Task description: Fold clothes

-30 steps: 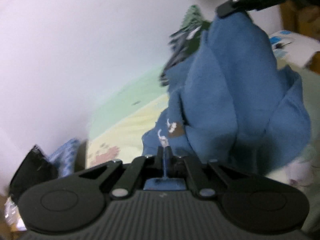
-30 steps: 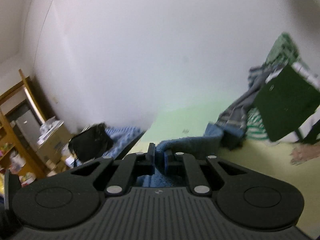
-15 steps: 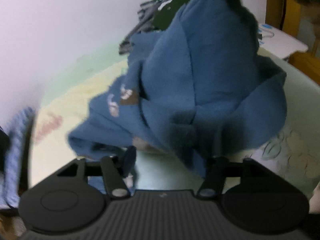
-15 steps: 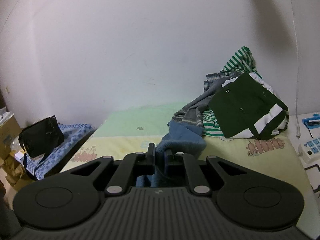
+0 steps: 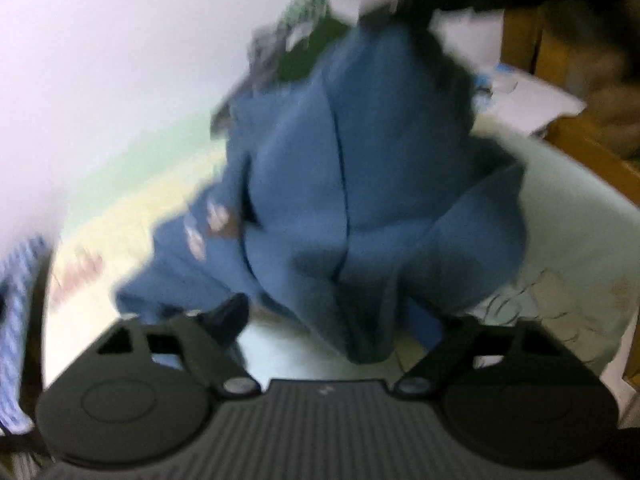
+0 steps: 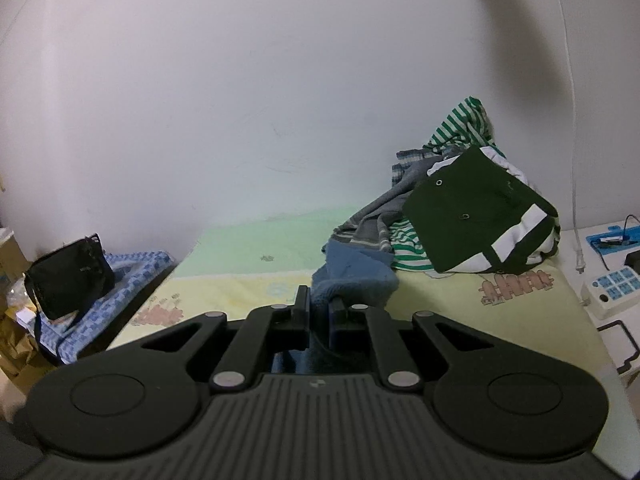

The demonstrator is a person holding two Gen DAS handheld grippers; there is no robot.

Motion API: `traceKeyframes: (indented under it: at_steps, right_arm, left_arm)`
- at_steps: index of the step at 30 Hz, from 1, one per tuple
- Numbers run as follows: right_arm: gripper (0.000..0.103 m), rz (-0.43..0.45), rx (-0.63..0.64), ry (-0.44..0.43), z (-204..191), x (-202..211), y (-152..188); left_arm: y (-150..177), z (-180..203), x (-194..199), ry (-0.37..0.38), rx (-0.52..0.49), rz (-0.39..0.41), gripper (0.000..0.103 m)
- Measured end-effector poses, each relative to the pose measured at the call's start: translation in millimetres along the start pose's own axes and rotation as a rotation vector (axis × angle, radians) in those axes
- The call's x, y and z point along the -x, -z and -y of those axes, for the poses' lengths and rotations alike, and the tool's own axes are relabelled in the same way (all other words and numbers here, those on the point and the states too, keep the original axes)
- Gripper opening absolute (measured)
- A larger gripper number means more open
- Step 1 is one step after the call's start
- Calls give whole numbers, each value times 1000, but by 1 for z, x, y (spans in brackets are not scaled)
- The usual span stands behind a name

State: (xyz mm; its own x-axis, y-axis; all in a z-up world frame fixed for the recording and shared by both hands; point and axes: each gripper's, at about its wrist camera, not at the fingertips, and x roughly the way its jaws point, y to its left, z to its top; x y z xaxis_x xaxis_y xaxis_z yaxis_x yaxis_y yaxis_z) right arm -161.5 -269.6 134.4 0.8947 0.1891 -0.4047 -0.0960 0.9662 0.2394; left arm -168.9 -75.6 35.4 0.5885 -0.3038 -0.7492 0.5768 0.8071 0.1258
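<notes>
Right wrist: my right tongs (image 6: 319, 312) pinch the blue garment (image 6: 352, 276) | left wrist: my left tongs (image 5: 340, 320) gape wide, garment (image 5: 360, 200) hanging just ahead, blurred, above the bed (image 5: 560, 240)

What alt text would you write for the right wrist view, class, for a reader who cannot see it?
The right gripper is shut on a blue garment above a yellow-green bed. A clothes pile sits against the white wall, with a black bag at left.
</notes>
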Motion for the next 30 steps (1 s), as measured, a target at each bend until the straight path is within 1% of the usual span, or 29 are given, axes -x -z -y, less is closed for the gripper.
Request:
traceKeyframes:
  at_steps: [1,3,6,8,10,12,13,15,18,20,22,23,24,25,28,29,30]
  right_arm:
    - [8,4,-8,-4,1,1,0]
    - [8,12,-23,-10,2,4,0]
    - [8,27,-62,-3,8,9,3]
    - [8,57,-99,0,14,17,2]
    - [7,96,-141,-1,21,28,-2]
    - [7,144,-200,-13,29,43,-9]
    - [7,168,-229,-22,32,51,-13]
    - [7,221,-266,-53,37,70,-21]
    - [7,302,-255,-83,33,101,-34]
    - [7,349,-273,-113,32,121,-43]
    - [6,412,-295,-136,31,142,-52]
    - [0,467,-301,-154,31,155,-55]
    - [0,506,-297,-158,31,165,-59]
    - [0,509,-274,-132,29,168,-63]
    - [0,519,-206,-54,22,177,-76]
    - [1,523,-183,-28,20,179,-80]
    - [10,497,-166,-2,20,175,-81]
  left_arm:
    - [3,-5,-8,19,36,-36,40]
    - [8,-14,-25,56,107,-107,8]
    - [6,-27,-1,11,149,-34,8]
    - [4,-35,15,-19,177,16,8]
    - [-6,-43,54,-78,176,134,8]
    - [-15,-52,91,-145,173,230,7]
    - [-19,-58,108,-166,185,274,7]
    - [-24,-72,140,-217,218,345,7]
    - [-29,-90,187,-288,270,449,7]
    - [-31,-104,225,-329,310,530,7]
    - [-30,-112,255,-349,346,586,6]
    - [-30,-116,270,-359,364,613,4]
    - [-30,-122,279,-362,380,630,4]
    - [-31,-127,288,-365,396,646,4]
    - [-31,-136,283,-395,414,627,4]
    - [-29,-139,266,-399,421,579,4]
    - [-27,-142,249,-403,427,532,4]
